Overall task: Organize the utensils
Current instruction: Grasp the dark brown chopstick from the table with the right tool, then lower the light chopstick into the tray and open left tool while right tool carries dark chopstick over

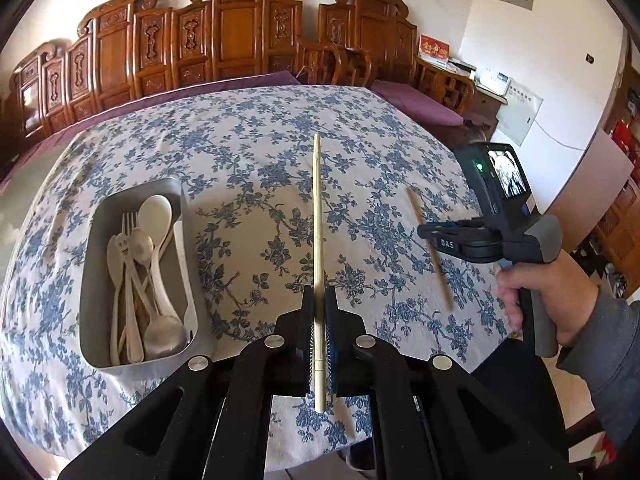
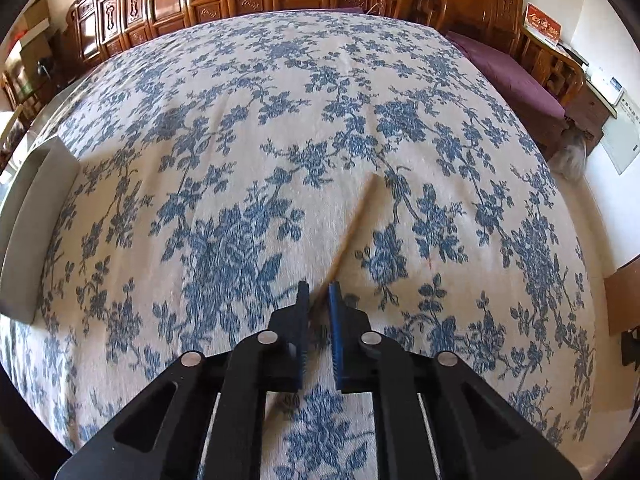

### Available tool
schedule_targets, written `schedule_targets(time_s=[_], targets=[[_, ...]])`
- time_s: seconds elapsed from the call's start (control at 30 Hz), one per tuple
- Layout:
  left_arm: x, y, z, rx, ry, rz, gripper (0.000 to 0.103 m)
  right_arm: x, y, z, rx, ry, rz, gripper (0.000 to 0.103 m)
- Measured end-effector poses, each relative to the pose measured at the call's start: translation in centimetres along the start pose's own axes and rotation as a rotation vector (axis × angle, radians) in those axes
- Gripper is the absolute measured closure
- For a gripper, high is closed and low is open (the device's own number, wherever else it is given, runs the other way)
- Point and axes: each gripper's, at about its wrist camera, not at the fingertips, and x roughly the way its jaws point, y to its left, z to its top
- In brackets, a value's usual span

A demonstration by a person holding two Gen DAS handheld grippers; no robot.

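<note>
My left gripper [image 1: 318, 292] is shut on a pale bamboo chopstick [image 1: 317, 208], which sticks out forward above the flowered tablecloth. To its left stands a metal tray [image 1: 86, 280] holding several spoons [image 1: 160, 208] and forks. A second chopstick [image 1: 416, 208] lies on the cloth to the right, with my right gripper [image 1: 422, 232] down over its middle. In the right wrist view that chopstick [image 2: 354, 220] runs diagonally, blurred, into the narrow gap of the right gripper [image 2: 319, 286], whose jaws close on its near end. The tray's wall [image 2: 36, 232] shows at the far left.
A person's hand [image 1: 540, 292] in a grey sleeve holds the right gripper's handle. A blue-flowered tablecloth [image 2: 280, 100] covers the whole table. Behind it stands a carved wooden bench [image 1: 224, 40] with purple cushions [image 1: 416, 102]. The table's right edge drops off near the hand.
</note>
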Motion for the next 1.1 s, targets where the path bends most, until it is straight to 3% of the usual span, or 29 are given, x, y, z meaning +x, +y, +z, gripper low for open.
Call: schedule_targets(time_s=[0.2,0.47,0.8,1.1], targets=[[-1.1,0.8,-0.1,-0.017,-0.019,0.011,0.099,-0.7,0.4,-1.0,-0.027,0.009,0.015,0.097],[-2.6,2.9,0.2,-0.035,-0.041,0.046,0.099,-3.7,2.5,-1.0,-0.072,-0.057,0.074,0.097],[-3.5,6.3,0.2,-0.067,-0.056,0.091,0.099,-7.0,7.4,0.2,-0.157,-0.124,0.162,0.097],[-2.0,11.2,0.4,-0.122,-0.024,0.138,0.099,-9.3,11.7,1.4,-0.205,-0.196,0.245,0.097]])
